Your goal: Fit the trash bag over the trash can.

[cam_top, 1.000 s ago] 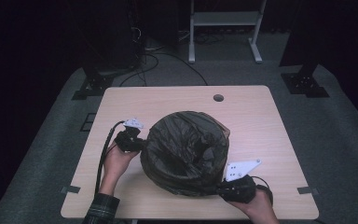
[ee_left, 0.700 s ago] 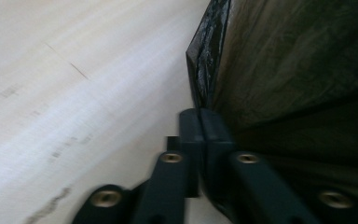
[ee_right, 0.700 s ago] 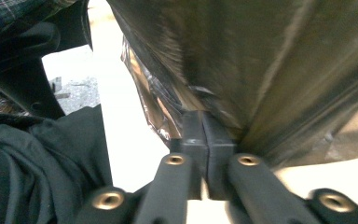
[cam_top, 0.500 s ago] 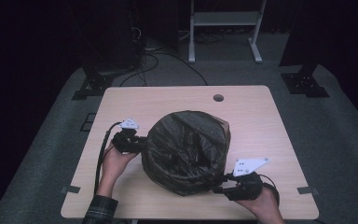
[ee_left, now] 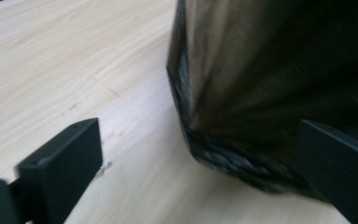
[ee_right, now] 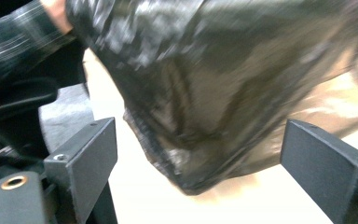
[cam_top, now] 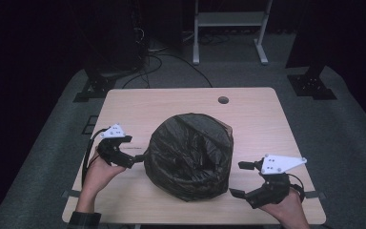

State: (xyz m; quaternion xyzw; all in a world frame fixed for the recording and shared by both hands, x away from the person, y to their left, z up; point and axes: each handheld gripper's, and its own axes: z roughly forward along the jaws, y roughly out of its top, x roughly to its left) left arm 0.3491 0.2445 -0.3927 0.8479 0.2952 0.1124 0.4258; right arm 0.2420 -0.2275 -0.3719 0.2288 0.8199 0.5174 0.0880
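Flanking the crumpled black plastic bag [cam_top: 189, 155] mid light wooden surface [cam_top: 248, 114]: left hand-held gripper [cam_top: 139, 159] touching its edge, right hand-held gripper [cam_top: 238, 179] just beside; both jaws have just been opening, gripping nothing.

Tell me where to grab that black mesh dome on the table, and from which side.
Take the black mesh dome by its bottom rim, low at the table, one pair of tongs from each side. The rim looks like the firmest edge; the mesh above looks thin and would probably cave in. The left tongs and right tongs have just been opening, with nothing pinched, and flank it already.
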